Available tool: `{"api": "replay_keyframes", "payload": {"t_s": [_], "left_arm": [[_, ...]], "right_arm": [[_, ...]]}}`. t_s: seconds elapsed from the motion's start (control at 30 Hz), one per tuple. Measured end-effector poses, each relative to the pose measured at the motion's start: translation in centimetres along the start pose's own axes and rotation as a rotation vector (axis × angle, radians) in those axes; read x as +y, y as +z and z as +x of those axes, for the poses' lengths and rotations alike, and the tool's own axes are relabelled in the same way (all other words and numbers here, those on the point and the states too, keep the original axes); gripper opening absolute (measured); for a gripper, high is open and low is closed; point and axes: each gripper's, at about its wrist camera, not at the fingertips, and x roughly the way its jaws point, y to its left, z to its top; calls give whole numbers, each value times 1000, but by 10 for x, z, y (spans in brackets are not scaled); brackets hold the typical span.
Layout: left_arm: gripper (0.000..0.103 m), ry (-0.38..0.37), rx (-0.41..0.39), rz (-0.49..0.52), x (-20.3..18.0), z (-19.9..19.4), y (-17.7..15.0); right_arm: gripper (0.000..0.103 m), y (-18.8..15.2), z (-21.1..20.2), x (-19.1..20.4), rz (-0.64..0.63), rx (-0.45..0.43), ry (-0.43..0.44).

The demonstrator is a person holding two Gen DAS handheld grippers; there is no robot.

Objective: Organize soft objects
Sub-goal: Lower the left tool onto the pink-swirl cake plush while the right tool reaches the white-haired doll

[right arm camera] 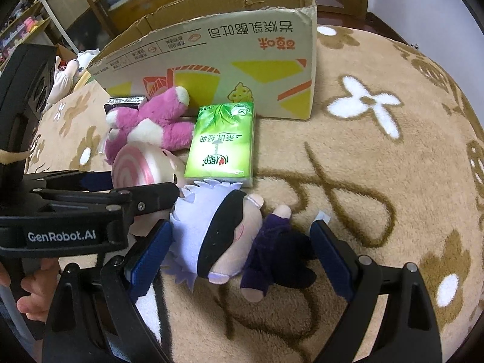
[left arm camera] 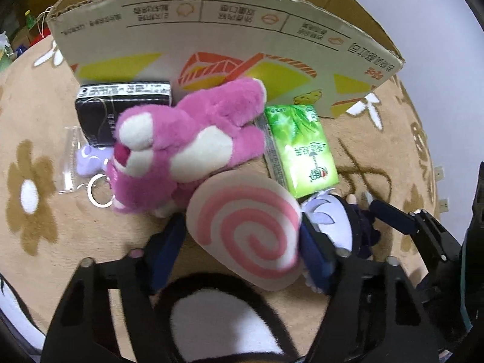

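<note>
My left gripper is shut on a white plush with a pink spiral, its blue pads pressing both sides; it shows in the right wrist view too. A pink bear plush lies just beyond it, in front of the cardboard box. My right gripper is open, its fingers on either side of a doll with pale lilac hair, black blindfold and dark clothes lying on the rug. Whether the pads touch the doll I cannot tell.
A green tissue pack lies between the bear and the doll. A black box, a small lilac charm with a key ring and a clear bag lie left of the bear. All rest on a tan flowered rug.
</note>
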Motion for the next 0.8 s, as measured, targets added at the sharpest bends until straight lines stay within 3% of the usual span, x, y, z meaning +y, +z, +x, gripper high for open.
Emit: {"api": "replay_keyframes", "payload": {"t_s": [0.27, 0.53, 0.8], "left_arm": [[43, 16, -19, 28, -4, -1, -2], [40, 41, -36, 51, -3, -9, -7], [38, 36, -45, 7, 6, -14, -14]], "right_arm": [[103, 1, 7, 2, 0, 25, 6], [103, 3, 17, -5, 37, 38, 35], [103, 3, 23, -6, 37, 38, 36]]}}
